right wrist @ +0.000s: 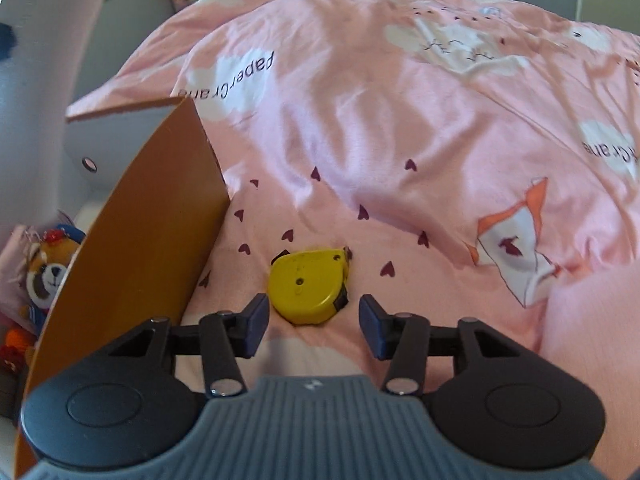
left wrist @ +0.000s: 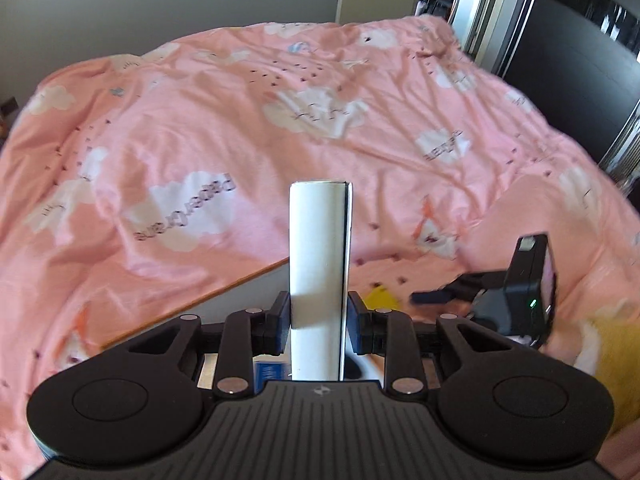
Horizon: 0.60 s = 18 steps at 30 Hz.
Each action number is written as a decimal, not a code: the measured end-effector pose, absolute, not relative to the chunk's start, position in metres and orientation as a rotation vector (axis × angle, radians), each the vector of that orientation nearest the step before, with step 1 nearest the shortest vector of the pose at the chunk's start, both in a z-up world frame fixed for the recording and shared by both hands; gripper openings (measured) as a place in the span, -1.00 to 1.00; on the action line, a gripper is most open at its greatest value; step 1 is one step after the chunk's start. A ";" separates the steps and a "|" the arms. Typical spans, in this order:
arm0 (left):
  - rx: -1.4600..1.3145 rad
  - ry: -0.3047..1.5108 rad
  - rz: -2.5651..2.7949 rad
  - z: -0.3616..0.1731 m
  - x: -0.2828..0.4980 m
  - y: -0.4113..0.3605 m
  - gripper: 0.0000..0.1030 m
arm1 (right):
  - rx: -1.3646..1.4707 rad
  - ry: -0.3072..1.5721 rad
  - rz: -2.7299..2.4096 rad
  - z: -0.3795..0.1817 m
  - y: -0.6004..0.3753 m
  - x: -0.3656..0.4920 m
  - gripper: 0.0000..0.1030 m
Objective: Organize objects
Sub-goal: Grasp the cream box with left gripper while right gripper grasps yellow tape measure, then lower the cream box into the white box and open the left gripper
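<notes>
Bed with rumpled pink quilt (right wrist: 400,120). Orange-lidded box (right wrist: 132,240) at left. White carton (left wrist: 318,272) clamped upright in left gripper (left wrist: 319,316); may tip if knocked. Yellow tape measure (right wrist: 308,286) on quilt, between spread jaws of right gripper (right wrist: 313,326), untouched; may skid on soft cloth.
</notes>
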<state>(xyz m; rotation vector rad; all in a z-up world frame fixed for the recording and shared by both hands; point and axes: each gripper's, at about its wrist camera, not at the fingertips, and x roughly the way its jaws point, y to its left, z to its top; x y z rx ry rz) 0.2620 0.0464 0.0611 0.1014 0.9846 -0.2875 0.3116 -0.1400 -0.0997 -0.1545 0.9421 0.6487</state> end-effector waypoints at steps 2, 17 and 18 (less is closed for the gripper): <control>0.187 0.996 -0.273 0.057 0.262 0.050 -0.37 | -0.178 0.961 0.663 -0.105 -0.133 0.317 0.13; 0.910 0.979 -0.359 -0.040 0.253 0.011 -0.37 | -0.292 0.973 0.632 -0.119 -0.102 0.330 0.10; 0.962 0.968 -0.366 -0.048 0.250 0.007 -0.37 | -0.285 0.975 0.634 -0.120 -0.102 0.330 0.08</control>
